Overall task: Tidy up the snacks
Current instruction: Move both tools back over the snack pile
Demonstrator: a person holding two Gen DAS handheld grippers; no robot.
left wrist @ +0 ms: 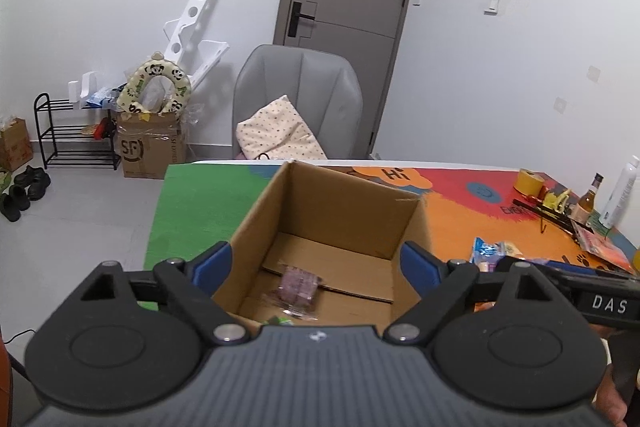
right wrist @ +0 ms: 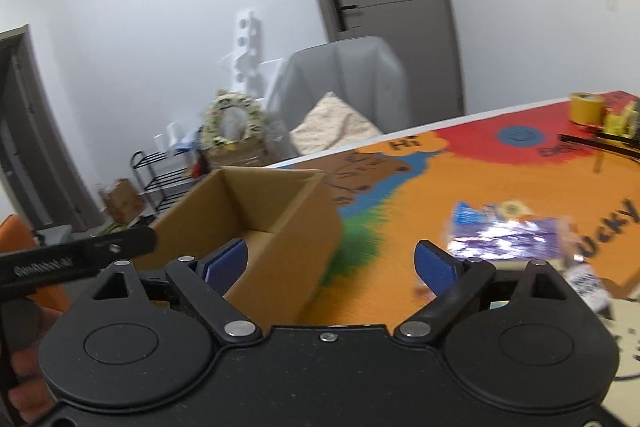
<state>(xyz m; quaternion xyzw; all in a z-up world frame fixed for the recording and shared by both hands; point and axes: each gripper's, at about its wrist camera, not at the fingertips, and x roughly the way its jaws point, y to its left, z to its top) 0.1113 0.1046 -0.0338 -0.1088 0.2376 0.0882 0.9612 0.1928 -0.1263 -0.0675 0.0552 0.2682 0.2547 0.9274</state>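
An open cardboard box [left wrist: 340, 215] stands on the colourful table mat [left wrist: 452, 219]. On its floor lies a purple wrapped snack [left wrist: 299, 287], with a bit of green wrapper [left wrist: 280, 320] near the front wall. My left gripper [left wrist: 316, 263] hangs over the box's near edge, open, with nothing between its blue pads. The right wrist view is blurred. There the box [right wrist: 260, 211] sits to the left, and my right gripper [right wrist: 330, 265] is open beside its right wall, empty. A shiny purple snack pack [right wrist: 508, 241] and a blue pack [right wrist: 466, 215] lie on the mat [right wrist: 400, 211] to the right.
Blue and pale snack packs [left wrist: 490, 251] lie right of the box. A tape roll [left wrist: 530, 181], bottles [left wrist: 588, 201] and a black stand crowd the far right of the table. A grey chair [left wrist: 298, 99] with a cushion stands behind the table. The other gripper's black arm [left wrist: 600, 301] crosses at right.
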